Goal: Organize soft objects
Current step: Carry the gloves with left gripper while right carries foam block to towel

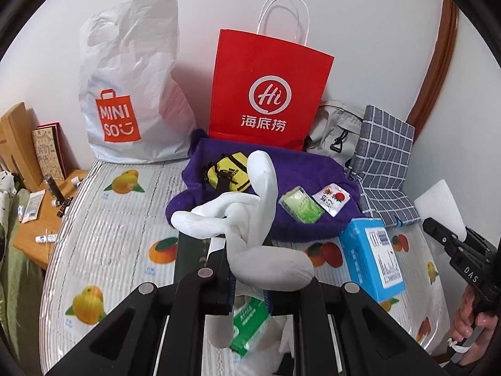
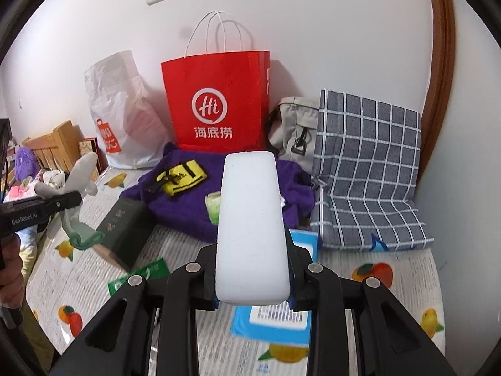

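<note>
My left gripper (image 1: 249,294) is shut on a white knotted sock (image 1: 250,219), which hangs above the fruit-print tabletop (image 1: 125,235). In the right wrist view that left gripper (image 2: 76,199) shows at the left edge, and the sock (image 2: 80,172) has a green cuff dangling below. My right gripper (image 2: 252,297) is shut on a white foam block (image 2: 252,235) that stands up between its fingers. The left wrist view catches the right gripper (image 1: 430,225) at the far right with the block (image 1: 441,203). Beyond both lies a purple knit garment (image 2: 184,206).
On the purple garment (image 1: 300,228) lie a yellow pouch (image 1: 225,172), a green tissue pack (image 1: 300,203) and a small sachet (image 1: 333,199). A red paper bag (image 1: 269,87), a white plastic bag (image 1: 134,87), a grey bag (image 2: 294,128) and a checked cushion (image 2: 366,169) line the wall. Nearer are a blue box (image 1: 372,260), a dark green box (image 2: 125,225) and a green packet (image 2: 147,272).
</note>
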